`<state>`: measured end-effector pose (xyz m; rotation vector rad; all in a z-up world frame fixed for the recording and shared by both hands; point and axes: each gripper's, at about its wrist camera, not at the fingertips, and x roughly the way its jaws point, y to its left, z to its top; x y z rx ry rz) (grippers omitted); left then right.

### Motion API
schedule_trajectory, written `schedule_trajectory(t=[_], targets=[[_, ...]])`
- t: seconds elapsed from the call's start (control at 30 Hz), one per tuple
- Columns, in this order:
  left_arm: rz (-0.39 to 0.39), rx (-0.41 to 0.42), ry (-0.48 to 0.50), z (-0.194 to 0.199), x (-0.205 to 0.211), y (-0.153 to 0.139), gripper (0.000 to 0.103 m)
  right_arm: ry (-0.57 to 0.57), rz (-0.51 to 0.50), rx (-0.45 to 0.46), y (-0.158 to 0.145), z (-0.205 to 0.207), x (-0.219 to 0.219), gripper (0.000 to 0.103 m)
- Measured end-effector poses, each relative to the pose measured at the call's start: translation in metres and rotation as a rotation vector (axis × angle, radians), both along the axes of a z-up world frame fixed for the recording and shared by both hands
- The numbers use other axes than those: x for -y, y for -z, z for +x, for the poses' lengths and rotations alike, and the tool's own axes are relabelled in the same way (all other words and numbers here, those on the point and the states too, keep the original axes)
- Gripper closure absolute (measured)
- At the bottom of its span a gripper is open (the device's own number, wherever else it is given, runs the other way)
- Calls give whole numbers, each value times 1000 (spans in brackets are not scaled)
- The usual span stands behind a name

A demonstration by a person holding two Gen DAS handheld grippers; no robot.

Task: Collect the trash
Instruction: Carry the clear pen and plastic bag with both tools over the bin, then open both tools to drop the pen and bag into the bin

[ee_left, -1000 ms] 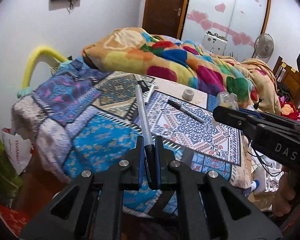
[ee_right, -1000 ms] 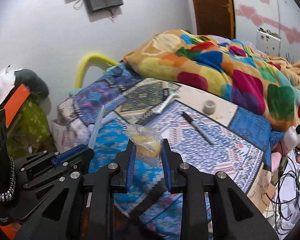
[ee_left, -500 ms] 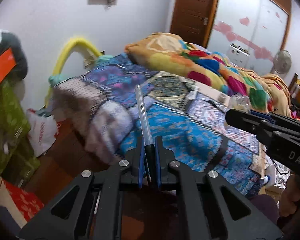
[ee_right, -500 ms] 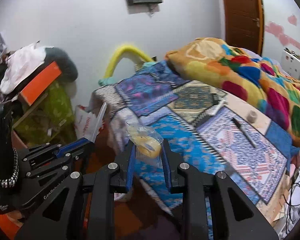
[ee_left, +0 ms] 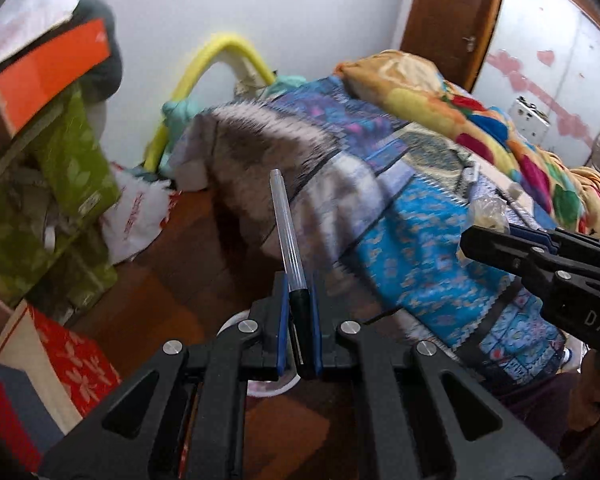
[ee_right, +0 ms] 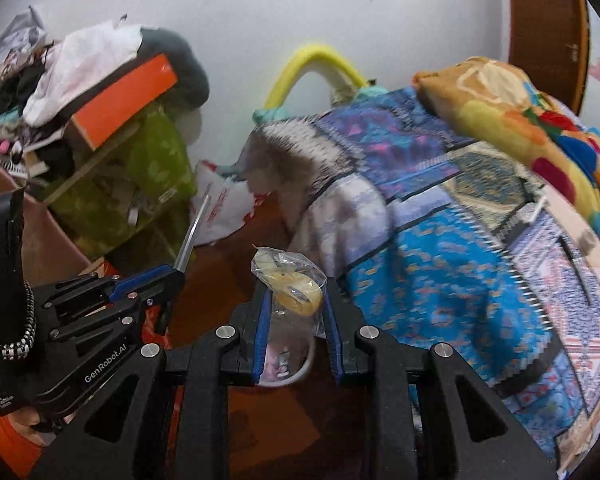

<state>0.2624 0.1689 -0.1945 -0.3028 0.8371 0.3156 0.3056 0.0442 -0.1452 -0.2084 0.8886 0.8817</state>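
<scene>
a clear-barrelled pen (ee_left: pixel 287 240) with a black end is clamped between the narrow jaws of the left gripper (ee_left: pixel 299 322); its barrel sticks out forward and up, past the blue pads. in the right wrist view the same pen (ee_right: pixel 191 232) is seen slanting up from the left gripper (ee_right: pixel 168 280), which sits low at the left edge of that picture.

the jaws of the right gripper (ee_right: pixel 294 320) are closed on a crumpled clear plastic bag (ee_right: pixel 290 280) with something yellow inside; the bag is pinched between the blue pads and bulges above them. in the left wrist view the right gripper (ee_left: pixel 496 240) reaches in from the right, with the bag (ee_left: pixel 486 212) visible at its tip.

both grippers are held over a brown floor (ee_left: pixel 188 280), just beside the corner of a bed (ee_right: pixel 440 272) covered with a blue patterned patchwork spread. a bright multicoloured blanket (ee_right: pixel 512 120) is heaped further back on the bed. below and between the jaws of each gripper a pale round rim of a container (ee_right: pixel 300 368) is partly seen on the floor; what it holds cannot be told.

against the white wall a yellow curved tube (ee_right: pixel 316 64) is seen, and to the left a pile of green boxes (ee_right: pixel 140 176), an orange box (ee_right: pixel 124 100) and a white plastic bag (ee_right: pixel 224 208) on the floor. much of both pictures is blurred.
</scene>
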Motion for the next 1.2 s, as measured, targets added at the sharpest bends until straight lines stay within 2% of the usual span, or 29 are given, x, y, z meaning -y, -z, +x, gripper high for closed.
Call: schedule_trajectory(t=[0.37,0.63,0.67,0.8,0.83,1.1,1.2], targets=[[-123,-133,-107,-22,-58,85,94,-113,-139,-126,66,-13,-72,80],[-191,-216,-155,-25,-77,131,94,-143,-153,-230,90,5,-103,79],[-194,-219,-154,-23,-78,134,94,-148,-160,-245,92,8,-106,78],[-202,-227,-146,-14,-78,139,94,-134,-176,-285,97,17,-110,50],[-200,-226,-141,-10,-76,139,94,-125,-171,-273,96,19,-108,48],[-189,-207,-103,18,-70,130,94,-96,-180,-232,89,29,-91,48],[-163,-236,-104,28,-66,128,91,-94,-184,-212,86,29,-86,48]])
